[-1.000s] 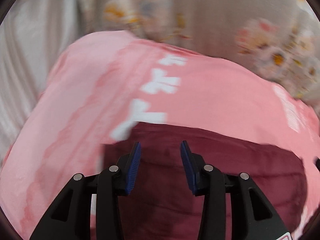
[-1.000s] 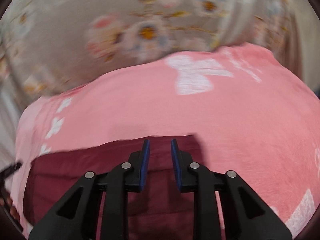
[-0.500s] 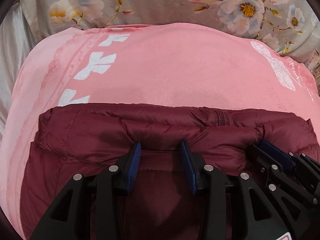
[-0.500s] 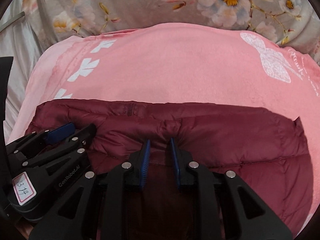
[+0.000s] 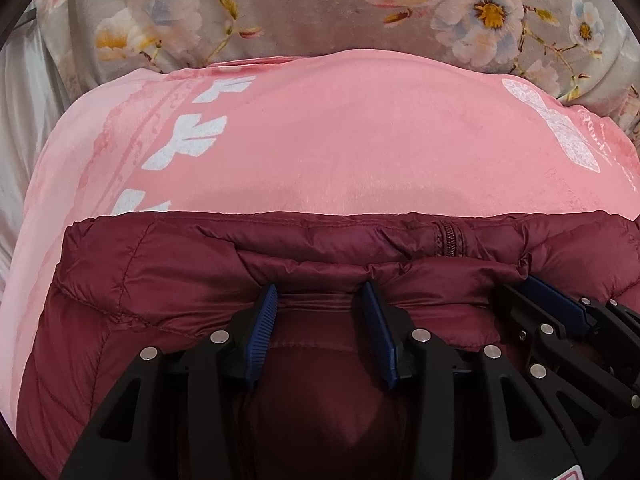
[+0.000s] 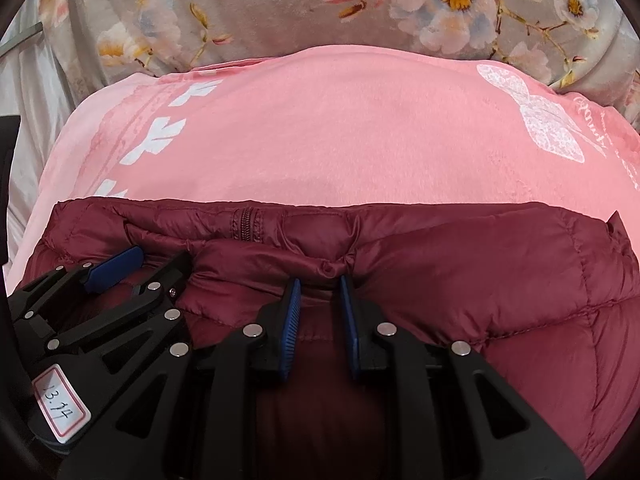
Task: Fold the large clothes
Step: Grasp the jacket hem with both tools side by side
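Observation:
A dark red puffer jacket (image 5: 168, 272) lies folded on a pink blanket (image 5: 340, 144); it also shows in the right wrist view (image 6: 480, 264). Its zipper (image 5: 450, 238) sits at the far fold. My left gripper (image 5: 318, 292) stands partly open with a fold of jacket fabric between its blue pads. My right gripper (image 6: 320, 282) is nearly closed, pinching a fold of the jacket. The two grippers sit side by side: the right one shows in the left view (image 5: 560, 308) and the left one in the right view (image 6: 116, 268).
A grey floral bedspread (image 5: 300, 12) lies beyond the pink blanket (image 6: 320, 132). Pale grey sheet (image 5: 20, 100) shows at the left edge.
Both grippers came down and together onto the jacket's folded edge. In the last half second they barely moved; the view settled slightly closer.

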A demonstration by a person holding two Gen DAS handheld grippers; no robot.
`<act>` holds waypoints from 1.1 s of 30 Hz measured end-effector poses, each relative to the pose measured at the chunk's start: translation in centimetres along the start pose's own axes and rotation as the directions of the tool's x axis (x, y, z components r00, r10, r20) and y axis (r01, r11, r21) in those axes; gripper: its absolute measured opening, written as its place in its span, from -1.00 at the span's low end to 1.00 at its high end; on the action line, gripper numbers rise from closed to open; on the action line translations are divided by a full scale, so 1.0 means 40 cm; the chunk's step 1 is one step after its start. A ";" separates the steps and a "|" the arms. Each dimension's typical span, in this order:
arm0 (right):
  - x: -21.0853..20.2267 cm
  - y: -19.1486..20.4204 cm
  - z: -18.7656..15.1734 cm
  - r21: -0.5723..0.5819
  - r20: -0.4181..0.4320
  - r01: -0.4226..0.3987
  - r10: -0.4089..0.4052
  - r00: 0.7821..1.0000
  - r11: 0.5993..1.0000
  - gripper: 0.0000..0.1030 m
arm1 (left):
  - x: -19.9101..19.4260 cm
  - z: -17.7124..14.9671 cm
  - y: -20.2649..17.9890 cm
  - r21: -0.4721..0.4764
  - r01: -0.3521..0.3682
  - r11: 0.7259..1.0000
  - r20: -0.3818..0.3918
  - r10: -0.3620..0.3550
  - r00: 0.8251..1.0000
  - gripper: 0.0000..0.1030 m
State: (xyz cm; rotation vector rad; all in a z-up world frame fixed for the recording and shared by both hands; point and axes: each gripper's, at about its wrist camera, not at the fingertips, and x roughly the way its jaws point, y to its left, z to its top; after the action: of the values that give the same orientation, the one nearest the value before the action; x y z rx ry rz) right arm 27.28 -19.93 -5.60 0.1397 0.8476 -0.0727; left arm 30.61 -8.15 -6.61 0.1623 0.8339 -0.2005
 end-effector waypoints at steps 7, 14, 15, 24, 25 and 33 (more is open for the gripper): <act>0.000 -0.005 0.001 0.014 0.007 -0.009 0.009 1.000 1.000 -0.63 | 0.003 0.003 -0.001 0.003 -0.012 1.000 0.008 0.012 1.000 -0.14; 0.000 -0.013 0.004 0.033 0.013 -0.028 0.028 1.000 0.999 -0.63 | 0.000 0.000 -0.012 0.003 -0.022 1.000 0.013 0.022 1.000 -0.11; -0.003 -0.017 0.004 0.044 0.017 -0.036 0.035 0.999 0.998 -0.63 | 0.000 0.001 -0.009 -0.003 -0.013 1.000 0.012 0.013 1.000 -0.10; -0.260 -0.094 -0.064 0.193 0.136 -0.018 -0.008 0.991 0.981 -0.55 | -0.178 -0.044 0.113 -0.163 0.109 0.981 0.003 -0.110 0.994 -0.08; -0.271 -0.075 -0.077 0.159 0.134 -0.023 0.001 0.991 0.987 -0.55 | -0.203 -0.066 0.120 -0.187 0.118 0.975 0.001 -0.120 0.993 -0.07; -0.216 0.075 -0.172 -0.028 0.035 -0.046 0.047 0.998 0.999 -0.56 | -0.229 -0.183 0.059 -0.099 0.023 0.995 -0.014 -0.024 1.000 -0.05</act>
State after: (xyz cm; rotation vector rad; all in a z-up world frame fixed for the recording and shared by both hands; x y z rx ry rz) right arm 16.82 -15.84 -3.32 0.1317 0.8088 -0.0197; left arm 19.93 -3.22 -4.47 0.0615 0.8588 -0.1797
